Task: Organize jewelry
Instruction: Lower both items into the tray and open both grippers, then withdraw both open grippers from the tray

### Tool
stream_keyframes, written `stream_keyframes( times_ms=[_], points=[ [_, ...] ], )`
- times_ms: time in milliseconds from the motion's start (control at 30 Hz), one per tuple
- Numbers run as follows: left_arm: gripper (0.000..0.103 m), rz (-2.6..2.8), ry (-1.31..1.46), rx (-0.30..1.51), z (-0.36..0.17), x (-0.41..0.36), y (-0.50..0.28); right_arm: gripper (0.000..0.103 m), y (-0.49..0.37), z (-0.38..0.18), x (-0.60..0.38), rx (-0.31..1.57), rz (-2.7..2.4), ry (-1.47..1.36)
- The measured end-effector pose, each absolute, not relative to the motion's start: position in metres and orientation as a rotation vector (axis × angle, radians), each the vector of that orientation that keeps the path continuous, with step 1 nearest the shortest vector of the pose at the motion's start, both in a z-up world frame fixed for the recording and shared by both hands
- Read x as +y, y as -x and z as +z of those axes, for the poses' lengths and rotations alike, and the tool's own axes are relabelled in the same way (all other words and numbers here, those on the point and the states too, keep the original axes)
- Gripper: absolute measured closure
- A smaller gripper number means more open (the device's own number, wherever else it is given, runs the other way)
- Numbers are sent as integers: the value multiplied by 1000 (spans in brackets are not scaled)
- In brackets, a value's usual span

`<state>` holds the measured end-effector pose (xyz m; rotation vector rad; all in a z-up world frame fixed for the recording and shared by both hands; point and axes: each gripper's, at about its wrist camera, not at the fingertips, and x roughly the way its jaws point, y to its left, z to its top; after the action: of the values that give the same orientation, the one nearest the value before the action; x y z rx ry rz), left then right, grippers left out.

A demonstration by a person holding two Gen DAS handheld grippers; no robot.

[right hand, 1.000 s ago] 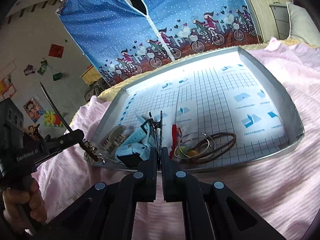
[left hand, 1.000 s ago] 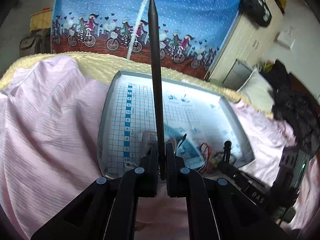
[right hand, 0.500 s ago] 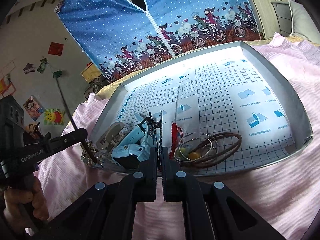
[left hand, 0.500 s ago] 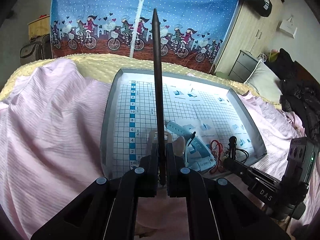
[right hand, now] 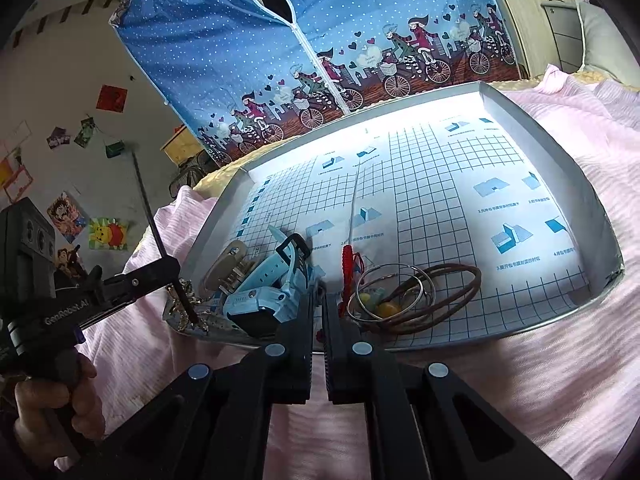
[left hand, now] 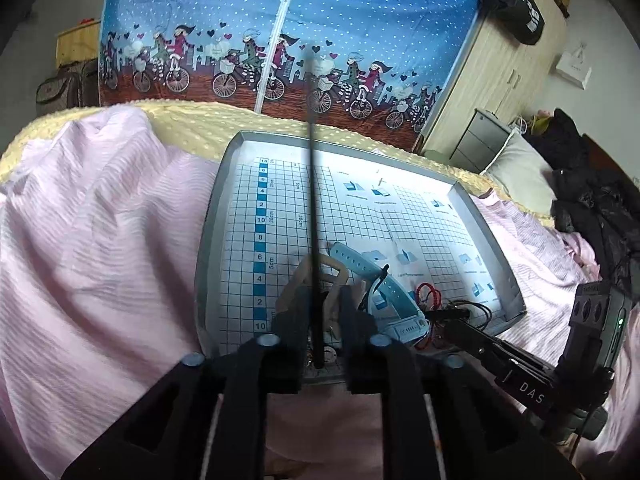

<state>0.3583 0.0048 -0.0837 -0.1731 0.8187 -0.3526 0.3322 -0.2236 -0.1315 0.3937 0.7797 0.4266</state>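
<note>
On the gridded tray [right hand: 552, 148] we read "5cm" and "30cm"; our tools read "GenRobot.AI" and "DAS". Our left gripper [left hand: 319, 320] stands parted, a thin dark stick [left hand: 314, 200] between its fingers, untouched. Our right gripper [right hand: 319, 312] is nearly closed, empty, beside the blue watch [right hand: 272, 284] and bangles [right hand: 390, 290].

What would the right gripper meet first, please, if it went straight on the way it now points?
Probably the light blue plastic watch and the red braided cord, which lie just beyond the right gripper at the near edge of the grey metal tray. The fingers are nearly together. Depth is unclear.
</note>
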Motion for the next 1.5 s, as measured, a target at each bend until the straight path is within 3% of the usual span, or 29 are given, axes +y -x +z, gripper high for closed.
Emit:
stream_keyframes(
  times_ms=[133, 200, 333, 433, 667, 867, 900, 933, 967, 1233, 1367, 1500],
  points=[
    [72, -367, 213, 810, -80, 10, -357, 94, -331, -130, -224, 774, 419, -389],
    [65, -367, 203, 799, -76, 10, -354, 82, -329, -127, -226, 758, 412, -386],
    [50, -368, 177, 785, -70, 6, -348, 78, -324, -118, -225, 725, 403, -365],
    [38, -351, 149, 780, -69, 2, -345, 69, -320, -111, -222, 700, 396, -340],
    [38, -336, 146, 793, -76, 2, -348, 67, -317, -105, -220, 674, 393, -319],
    [29, -305, 206, 774, -71, 17, -347, 45, -316, -103, -225, 655, 364, -332],
    [22, -300, 225, 766, -70, 21, -346, 41, -315, -102, -225, 650, 361, -333],
    [8, -294, 241, 761, -68, 24, -345, 39, -314, -101, -226, 644, 358, -332],
    [3, -289, 253, 752, -67, 28, -343, 33, -313, -100, -226, 636, 355, -331],
    [2, -253, 249, 638, -39, 39, -310, 8, -294, -72, -231, 536, 339, -313],
    [2, -242, 183, 576, -21, 30, -286, 1, -277, -53, -232, 480, 338, -289],
    [2, -228, 126, 511, -8, 21, -258, 0, -259, -36, -234, 429, 338, -251]
  ],
)
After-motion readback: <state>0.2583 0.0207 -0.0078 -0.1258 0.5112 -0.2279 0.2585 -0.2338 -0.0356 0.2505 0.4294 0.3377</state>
